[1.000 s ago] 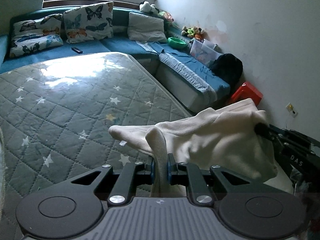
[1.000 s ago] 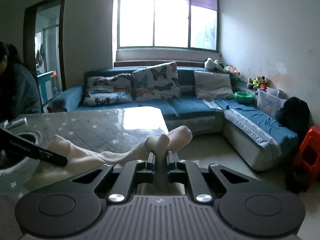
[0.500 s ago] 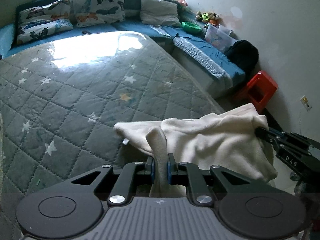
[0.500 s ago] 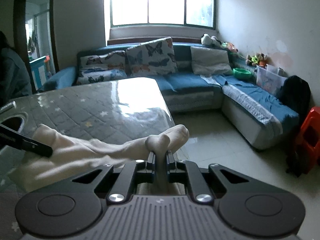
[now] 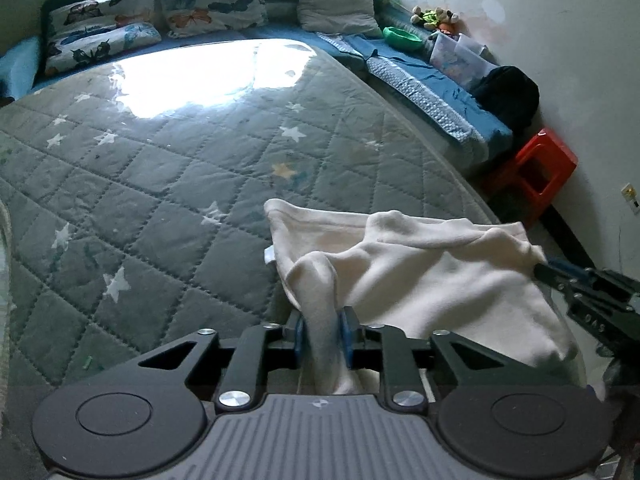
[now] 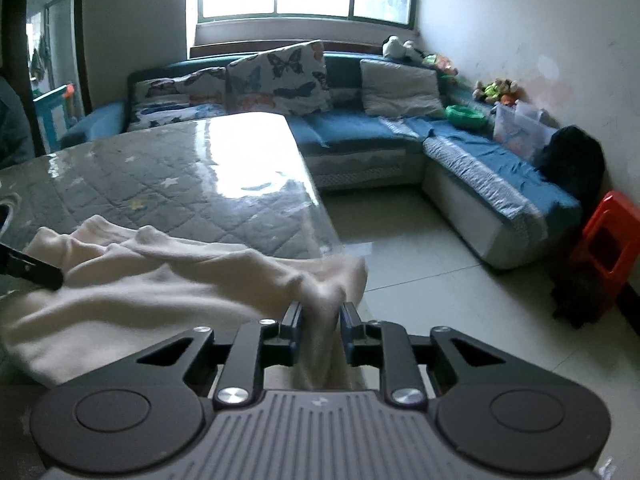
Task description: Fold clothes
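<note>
- While both grippers' jaws are opening, a cream garment lies bunched at the near corner of the quilted grey table cover, one edge flat on the cover and the rest drooping toward the near edge.
- Left gripper: a fold of the garment stands between its blue pads, and a narrow gap shows on each side of the cloth, so the pads are slackening off it rather than pinching.
- Right gripper: another bunch of the same garment runs between its pads; the jaws are parted, and the cloth there is blurred, so contact is hard to judge.
- From the left wrist view, the right gripper's tip meets the garment's far right corner, just past the table cover's edge.
- Beyond the table cover runs a blue sofa with butterfly cushions and a plain grey cushion.
- Right of the table cover, against the white wall, a red stool stands beside a black bag.
</note>
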Motion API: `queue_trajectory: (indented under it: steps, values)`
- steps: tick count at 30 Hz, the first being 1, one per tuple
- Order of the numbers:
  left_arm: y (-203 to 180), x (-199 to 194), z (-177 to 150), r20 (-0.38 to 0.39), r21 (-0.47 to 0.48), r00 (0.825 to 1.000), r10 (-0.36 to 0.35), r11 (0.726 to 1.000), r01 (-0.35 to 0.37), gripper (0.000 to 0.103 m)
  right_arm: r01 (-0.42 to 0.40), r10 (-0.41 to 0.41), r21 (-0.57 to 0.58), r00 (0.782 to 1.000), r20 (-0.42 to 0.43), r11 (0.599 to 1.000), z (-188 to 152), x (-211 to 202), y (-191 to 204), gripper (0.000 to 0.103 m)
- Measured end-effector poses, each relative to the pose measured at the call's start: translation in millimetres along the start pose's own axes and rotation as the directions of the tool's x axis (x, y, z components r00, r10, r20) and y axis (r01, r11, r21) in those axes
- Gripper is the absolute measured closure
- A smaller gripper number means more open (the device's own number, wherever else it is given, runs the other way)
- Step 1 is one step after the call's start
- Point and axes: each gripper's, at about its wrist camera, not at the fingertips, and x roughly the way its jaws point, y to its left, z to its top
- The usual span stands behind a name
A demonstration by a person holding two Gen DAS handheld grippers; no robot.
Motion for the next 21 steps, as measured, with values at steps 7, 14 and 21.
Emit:
queue_trajectory:
  steps: [7,14,21]
  values:
    - [-4,-10,8,0.013,0.015,1.0,0.025,1.0,-0.025,0.067,-0.069,0.069,-0.004,0.998,0.01,0.998,11,0,11,0.083]
    - [-10,-10,14,0.015,0.043,0.999,0.04,0.998,-0.04,0.064,-0.122,0.122,-0.002,0.992,-0.023,0.993,20,29,33,0.083]
    - [-12,16,16,-0.018,0.06,0.996,0.085,0.995,-0.084,0.06,-0.111,0.111,-0.008,0.993,-0.038,0.994,22,44,40,0.081]
